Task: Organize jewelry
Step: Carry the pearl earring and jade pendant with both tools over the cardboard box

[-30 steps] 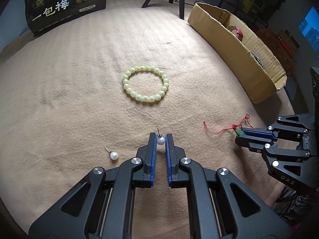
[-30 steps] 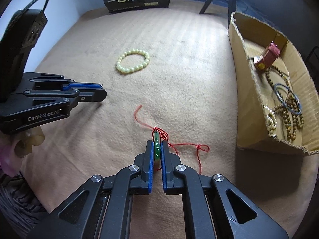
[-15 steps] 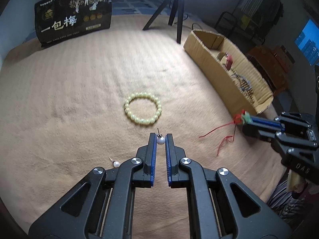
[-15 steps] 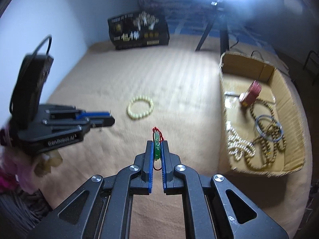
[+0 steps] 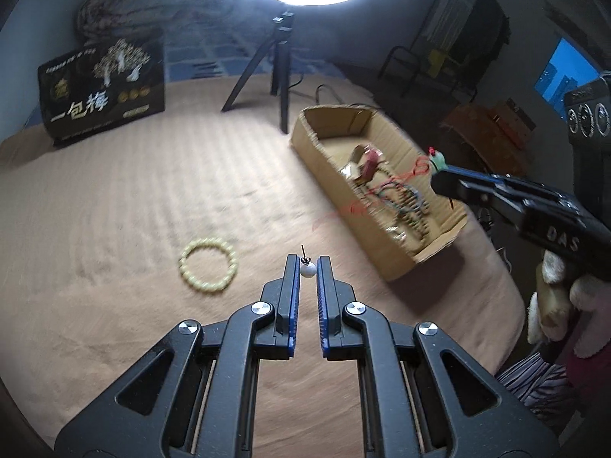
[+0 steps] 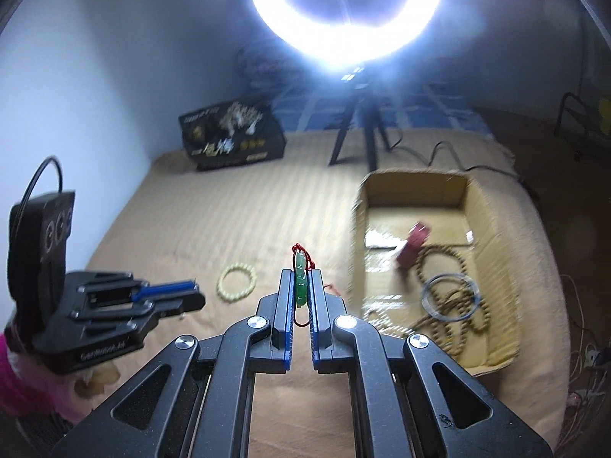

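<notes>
The left gripper (image 5: 307, 263) has its jaws closed on a small white pearl earring with a thin dark post (image 5: 307, 268), pinched at the very tips with the post pointing up and away. The right gripper (image 6: 301, 278) has its jaws closed tight on a flat green jade pendant (image 6: 301, 286) tied to a thin red cord (image 5: 397, 179); the pendant stands edge-on between the pads, its long axis running along the fingers, and the cord trails loose below it. Both grippers hang above the tan ribbed blanket (image 5: 114, 210) covering the bed, neither touching it.

The open brown cardboard box (image 6: 492, 229) lies ahead and to the right of both grippers, its long axis running away from them. It already holds brown wooden bead strands (image 6: 450, 305), a metal bangle and a small red item. The right gripper looks nearer: seen from the left wrist, the pendant sits over the box's near right side, while the pearl is well short of the box's left wall. The right hand probably drops first, the left having to cross rightward.

A pale yellow-green bead bracelet (image 5: 208, 265) lies on the blanket, left of the left gripper, still to be gathered.
</notes>
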